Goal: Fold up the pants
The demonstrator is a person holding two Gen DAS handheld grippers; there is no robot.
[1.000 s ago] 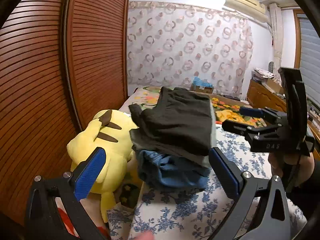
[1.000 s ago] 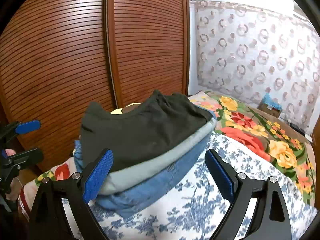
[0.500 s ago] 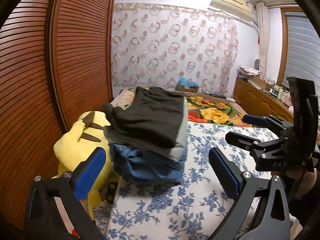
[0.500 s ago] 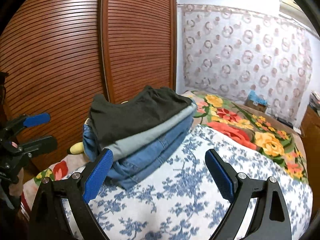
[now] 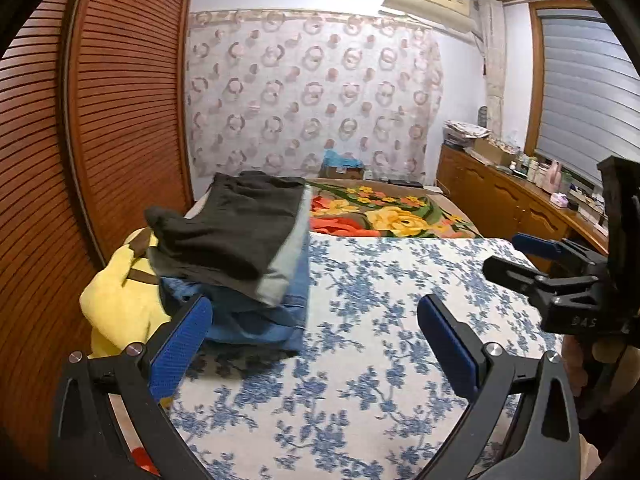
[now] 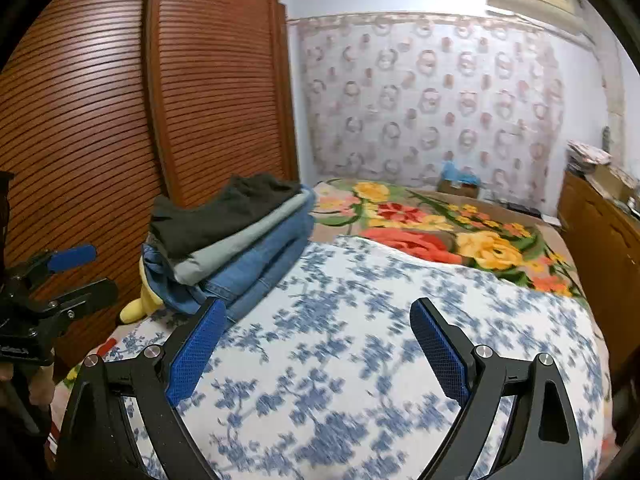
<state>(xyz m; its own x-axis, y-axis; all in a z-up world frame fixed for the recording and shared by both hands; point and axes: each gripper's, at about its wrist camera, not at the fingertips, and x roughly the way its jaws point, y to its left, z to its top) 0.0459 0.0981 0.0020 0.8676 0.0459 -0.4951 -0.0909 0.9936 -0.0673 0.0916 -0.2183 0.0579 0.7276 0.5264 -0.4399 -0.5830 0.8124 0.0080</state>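
We look down a bedroom whose ribbed, reddish wooden wardrobe doors point(image 5: 100, 120) curve along the left, with a gauzy curtain printed in rings point(image 5: 312, 96) across the far wall. Low on the left a soft yellow plush toy point(image 5: 116, 300) is wedged between the doors and the bed. Just beside it, at the left edge of the white quilt with blue flower sprigs point(image 5: 360, 360), we see the stack of folded pants point(image 5: 240, 252): a dark matte pair on top, a grey-green pair under it, thick blue denim at the bottom, all squared into flat slabs. Beyond lies a plush blanket with big red and yellow blooms point(image 6: 440, 232). Our left gripper point(image 5: 314, 338) hangs over the quilt, its blue textured pads spread wide and empty. Our right gripper point(image 6: 318, 338) likewise stands wide apart, holding nothing, clear of the stack.
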